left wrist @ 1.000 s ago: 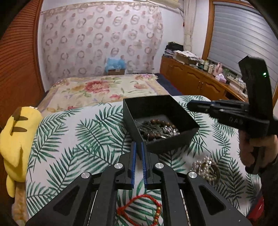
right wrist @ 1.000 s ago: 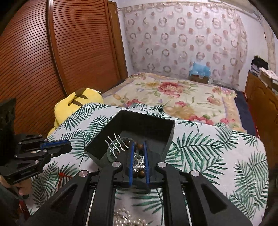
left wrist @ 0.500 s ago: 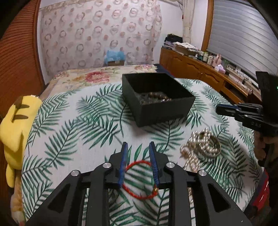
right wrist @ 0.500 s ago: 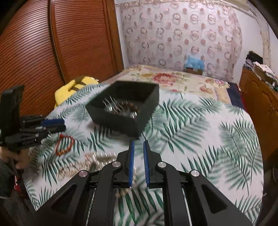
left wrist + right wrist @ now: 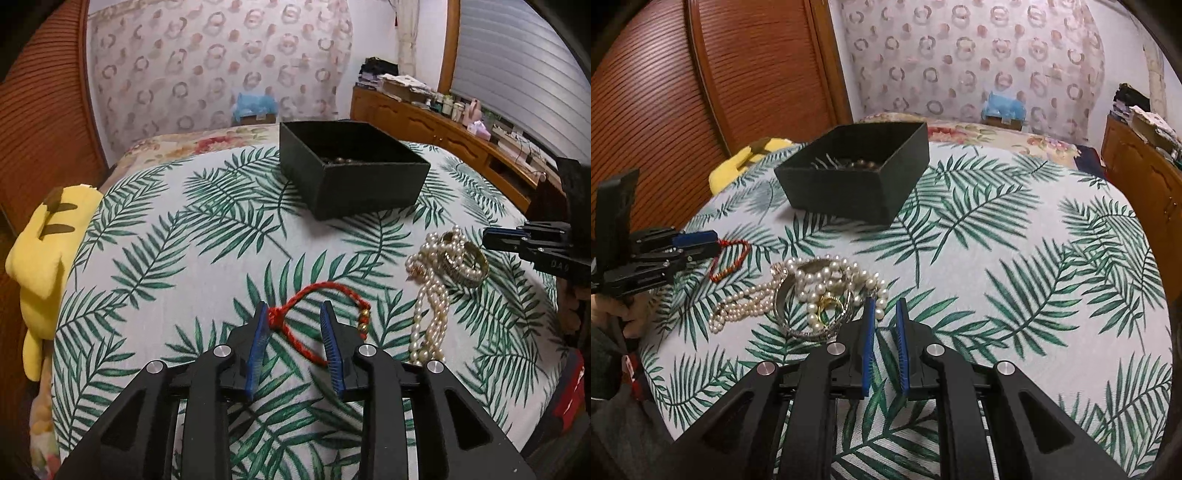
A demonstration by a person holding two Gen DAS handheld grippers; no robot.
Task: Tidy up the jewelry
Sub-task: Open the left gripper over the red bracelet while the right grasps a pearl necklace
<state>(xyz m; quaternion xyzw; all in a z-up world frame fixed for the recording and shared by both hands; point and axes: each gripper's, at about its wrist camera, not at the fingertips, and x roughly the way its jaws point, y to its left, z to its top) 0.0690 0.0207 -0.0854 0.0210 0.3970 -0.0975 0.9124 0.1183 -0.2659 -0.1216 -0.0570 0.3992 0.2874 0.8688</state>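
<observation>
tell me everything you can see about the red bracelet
The red bracelet is a thin twisted cord loop, knotted at one side, with small gold-looking and red beads at the other. It lies flat on the palm-leaf cloth, outside the black box and apart from the pearl pile. The left gripper is open around it: the knot sits against the inside of one blue pad, the other pad stands within the loop. It is not lifted yet.

— What sort of place is this?
— A home bedroom: a bed with a floral quilt (image 5: 993, 134), a louvred wooden wardrobe (image 5: 701, 85), a yellow plush toy (image 5: 44, 251), and a cluttered wooden sideboard (image 5: 436, 122).
</observation>
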